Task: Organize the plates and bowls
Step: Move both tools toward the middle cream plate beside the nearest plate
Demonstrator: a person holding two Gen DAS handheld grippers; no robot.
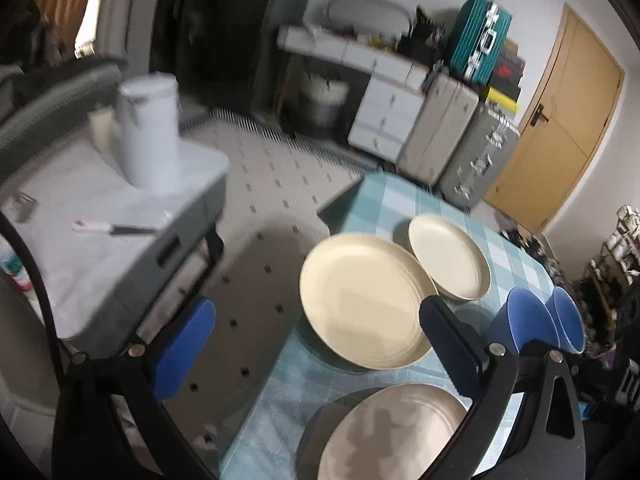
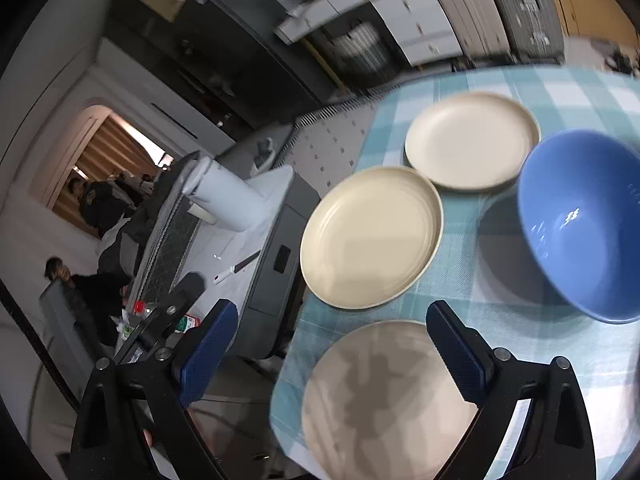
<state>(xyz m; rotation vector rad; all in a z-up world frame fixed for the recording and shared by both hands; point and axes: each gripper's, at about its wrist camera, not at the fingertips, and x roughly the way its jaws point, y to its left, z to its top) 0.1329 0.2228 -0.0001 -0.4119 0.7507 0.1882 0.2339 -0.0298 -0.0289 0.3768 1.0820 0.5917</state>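
**A:** ok what's up w/ the claws? Left claw [image 1: 316, 344] looks spread wide to me, nothing in it. Blue ribbed pads [image 1: 182, 350] on black arms.

**B:** yep, and right claw [image 2: 332, 352] is the same, spread and empty, toothed edge on the pad [image 2: 456, 354]. Both hang over the near edge of the counter [image 2: 460, 276], which has a soft-looking teal/white checked cloth.

**A:** plates? I count 3. The nearest plate [image 2: 384, 396] is round, matte, greyish-beige, right under the claws, partly in shadow.

**B:** then the middle plate [image 2: 370, 236], cream w/ a raised rim, and the far plate [image 2: 472, 142], paler, its edge just beside the middle one. All flat on the cloth, none stacked.

**A:** bowls are off to the right. The near bowl [image 1: 526, 326] and far bowl [image 1: 568, 320] are blue and sit close together in the left view.

**B:** the right view only shows one clearly: glossy, deep, round. Beyond the counter there's a grey cart [image 1: 132, 232] w/ a white cylindrical jug [image 1: 150, 136], blurry tho.
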